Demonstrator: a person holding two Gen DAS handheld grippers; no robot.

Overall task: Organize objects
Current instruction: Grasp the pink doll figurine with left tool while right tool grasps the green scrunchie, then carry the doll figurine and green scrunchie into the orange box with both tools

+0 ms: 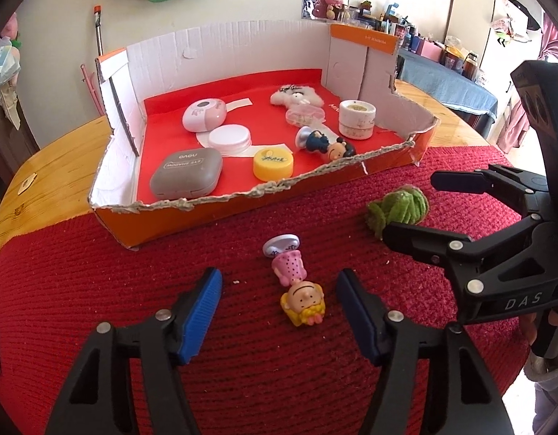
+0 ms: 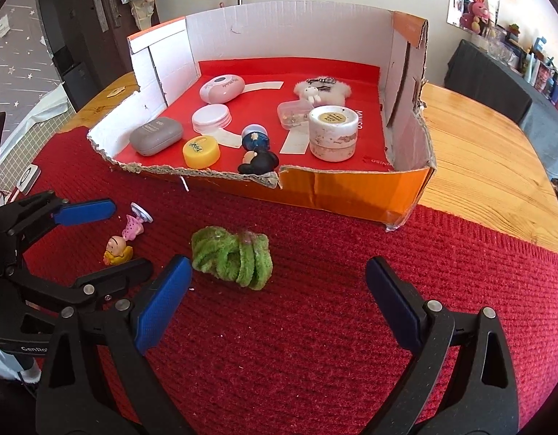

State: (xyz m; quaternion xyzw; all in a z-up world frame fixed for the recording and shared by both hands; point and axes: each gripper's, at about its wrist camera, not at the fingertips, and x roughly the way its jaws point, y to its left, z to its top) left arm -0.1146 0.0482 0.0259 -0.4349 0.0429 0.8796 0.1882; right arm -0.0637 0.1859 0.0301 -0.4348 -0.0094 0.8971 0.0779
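A small doll in a pink dress point(image 1: 297, 286) lies on the red mat, between the open jaws of my left gripper point(image 1: 279, 290); it also shows in the right wrist view point(image 2: 124, 237). A green fuzzy bundle point(image 2: 230, 257) lies on the mat just ahead of my open, empty right gripper point(image 2: 279, 282), nearer its left finger; in the left wrist view the bundle point(image 1: 397, 208) sits between the right gripper's fingers point(image 1: 409, 210). The orange cardboard box point(image 1: 242, 199) stands behind, holding several small items.
In the box: a grey case point(image 1: 186, 175), a yellow lid point(image 1: 273, 163), a white jar point(image 1: 356, 119), a dark-haired doll point(image 1: 326, 143), a pink compact point(image 1: 204, 113), a white plush point(image 1: 297, 96). The red mat point(image 2: 315, 326) lies on a wooden table point(image 2: 478, 166).
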